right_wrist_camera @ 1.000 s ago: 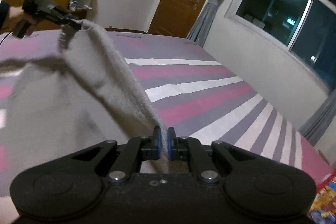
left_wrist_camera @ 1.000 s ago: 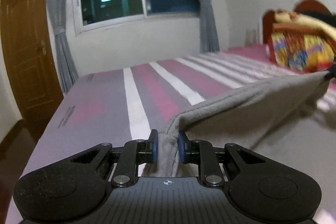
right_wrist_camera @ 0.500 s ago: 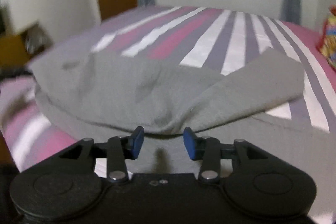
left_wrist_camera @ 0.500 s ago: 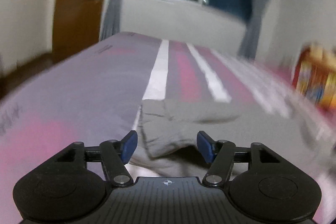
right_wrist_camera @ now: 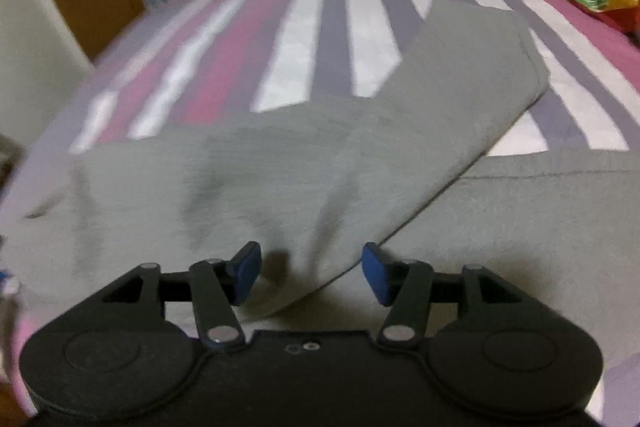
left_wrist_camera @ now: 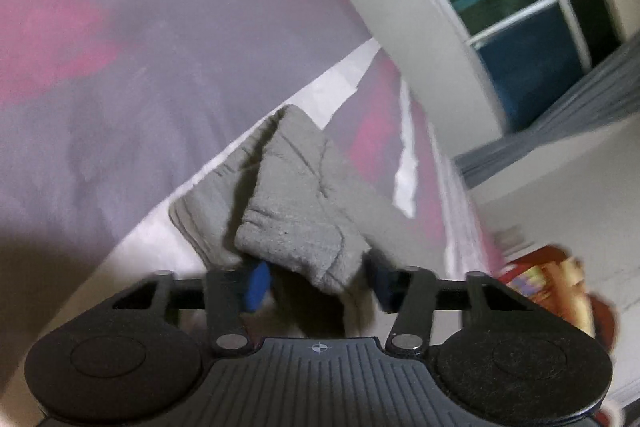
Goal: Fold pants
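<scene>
Both grippers are letting go of the soft grey fleece pants (right_wrist_camera: 320, 155) lying folded over on the striped pink, white and purple bedsheet (right_wrist_camera: 304, 27). The left gripper (left_wrist_camera: 318, 281) is sitting half-open with its jaws just narrowing around the cuff, while the right gripper (right_wrist_camera: 312, 273) is opening wider, fabric edge loose between. I'd be regripping the fold edge evenly before doubling it toward the bed's far edge.

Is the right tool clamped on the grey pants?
No. The right tool has its blue pads spread apart, and the grey pants lie loose on the striped bed, with no pad pressing them.
</scene>
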A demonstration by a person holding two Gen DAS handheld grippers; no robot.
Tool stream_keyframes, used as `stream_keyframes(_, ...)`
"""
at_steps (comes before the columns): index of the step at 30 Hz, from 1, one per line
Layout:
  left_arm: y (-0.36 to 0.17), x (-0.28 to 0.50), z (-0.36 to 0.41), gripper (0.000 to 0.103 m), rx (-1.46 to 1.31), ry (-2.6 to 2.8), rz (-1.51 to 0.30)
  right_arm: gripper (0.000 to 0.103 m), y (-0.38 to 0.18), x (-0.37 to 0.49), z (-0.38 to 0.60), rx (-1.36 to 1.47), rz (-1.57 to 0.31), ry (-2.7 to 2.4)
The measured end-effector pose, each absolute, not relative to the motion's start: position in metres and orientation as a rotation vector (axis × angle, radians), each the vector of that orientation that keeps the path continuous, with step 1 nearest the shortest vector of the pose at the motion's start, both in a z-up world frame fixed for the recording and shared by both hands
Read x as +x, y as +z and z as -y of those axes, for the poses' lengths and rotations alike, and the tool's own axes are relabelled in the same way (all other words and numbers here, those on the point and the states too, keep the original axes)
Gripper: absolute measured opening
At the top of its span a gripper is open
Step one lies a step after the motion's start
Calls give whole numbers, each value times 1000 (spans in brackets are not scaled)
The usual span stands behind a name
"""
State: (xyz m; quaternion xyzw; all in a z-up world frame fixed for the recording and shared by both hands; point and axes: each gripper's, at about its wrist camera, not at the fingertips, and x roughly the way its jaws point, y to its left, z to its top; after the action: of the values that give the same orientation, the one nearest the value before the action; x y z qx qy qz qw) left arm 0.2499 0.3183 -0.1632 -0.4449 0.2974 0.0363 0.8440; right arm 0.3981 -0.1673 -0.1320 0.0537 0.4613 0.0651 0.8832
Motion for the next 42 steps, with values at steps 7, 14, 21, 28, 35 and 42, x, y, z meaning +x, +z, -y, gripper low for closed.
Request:
stream_keyframes(7, -119, 258, -320, 23, -709, -4, -622, 9, -118, 391, 195, 98, -855, 201)
stream_keyframes(14, -97, 259, -327, 23, -491, -63, -639, 10, -94, 294, 226, 148, -584, 299)
stream_keyframes(21, -116, 256, -311, 23, -352, 32, -776, 11, -166, 303, 219, 157, -787, 227)
stream_keyframes(28, -120, 250, -301, 27, -300, 84, -789, 11, -156, 293, 217, 114, -799, 240)
stream_keyframes(35, -106, 238, -251, 94, -136, 269, -743, 65, -105, 287, 208, 13, -610, 179)
stream_keyframes(42, -147, 256, -270, 101, -318, 280, -872, 42, -132, 387, 189, -137, -897, 65)
